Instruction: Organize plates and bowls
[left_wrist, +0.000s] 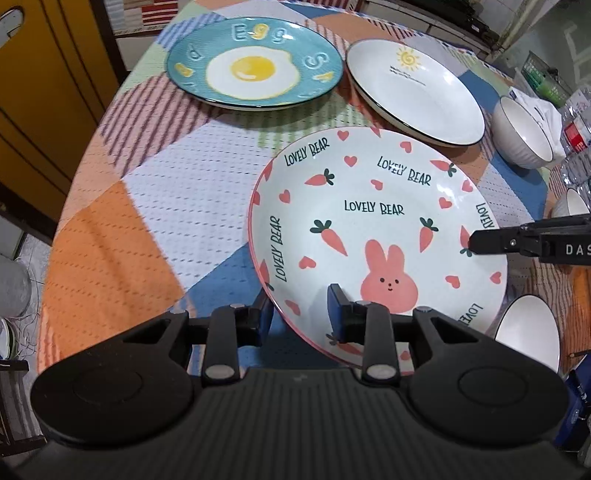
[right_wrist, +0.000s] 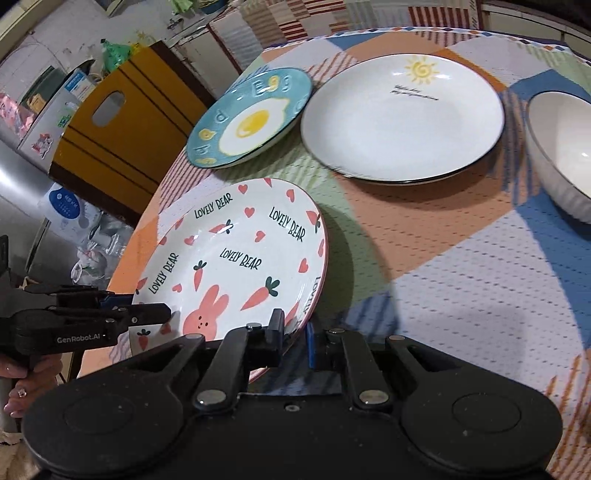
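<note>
A white "Lovely Bear" plate (left_wrist: 373, 229) with a pink bunny and carrots is tilted above the patchwork tablecloth. My left gripper (left_wrist: 301, 317) is shut on its near rim, one finger under and one over. My right gripper (right_wrist: 293, 334) is shut on the opposite rim of the same plate (right_wrist: 240, 258); it also shows at the right edge of the left wrist view (left_wrist: 476, 242). A teal fried-egg plate (left_wrist: 255, 66) and a white sun plate (left_wrist: 413, 88) lie flat farther back.
White ribbed bowls stand at the right: one far (left_wrist: 524, 134), one near (left_wrist: 528, 332), and a large one in the right wrist view (right_wrist: 561, 155). A yellow cabinet (right_wrist: 122, 122) stands beyond the table's left edge. Glasses and clutter sit at the far right (left_wrist: 576, 140).
</note>
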